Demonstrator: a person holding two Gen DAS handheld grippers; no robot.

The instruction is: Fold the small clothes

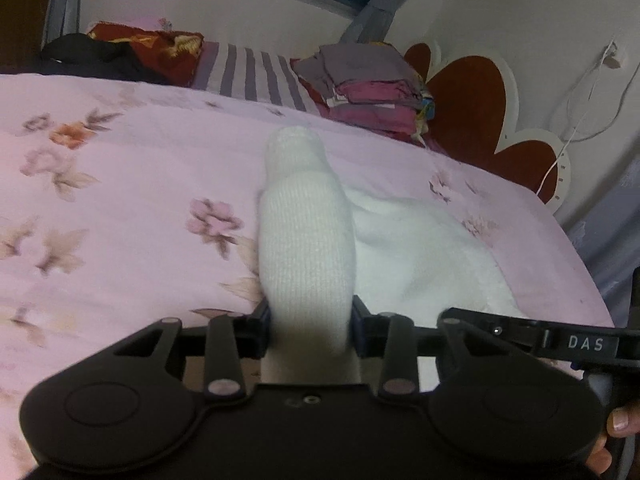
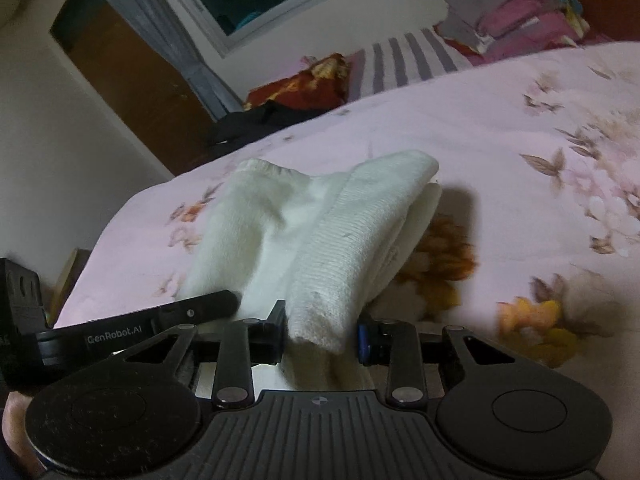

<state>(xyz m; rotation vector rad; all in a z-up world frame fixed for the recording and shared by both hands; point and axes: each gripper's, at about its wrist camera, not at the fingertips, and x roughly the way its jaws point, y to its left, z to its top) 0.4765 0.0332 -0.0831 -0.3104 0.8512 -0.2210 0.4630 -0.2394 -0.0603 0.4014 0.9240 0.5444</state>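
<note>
Fingers of the left gripper (image 1: 310,330) pinch one end of the white sock (image 1: 306,236), right gripper (image 2: 322,334) fingers pinch the other, cloth bunched between them, lifted over the pink floral bedspread (image 1: 120,184) near the bed's edge

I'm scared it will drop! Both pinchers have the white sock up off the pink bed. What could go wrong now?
The left gripper and right gripper each pinch only an end of the white sock, so it might slip out. If the two pull apart, the knit could stretch or the fold come undone. The rest still drags on the pink floral bedcover and could bunch up.
</note>
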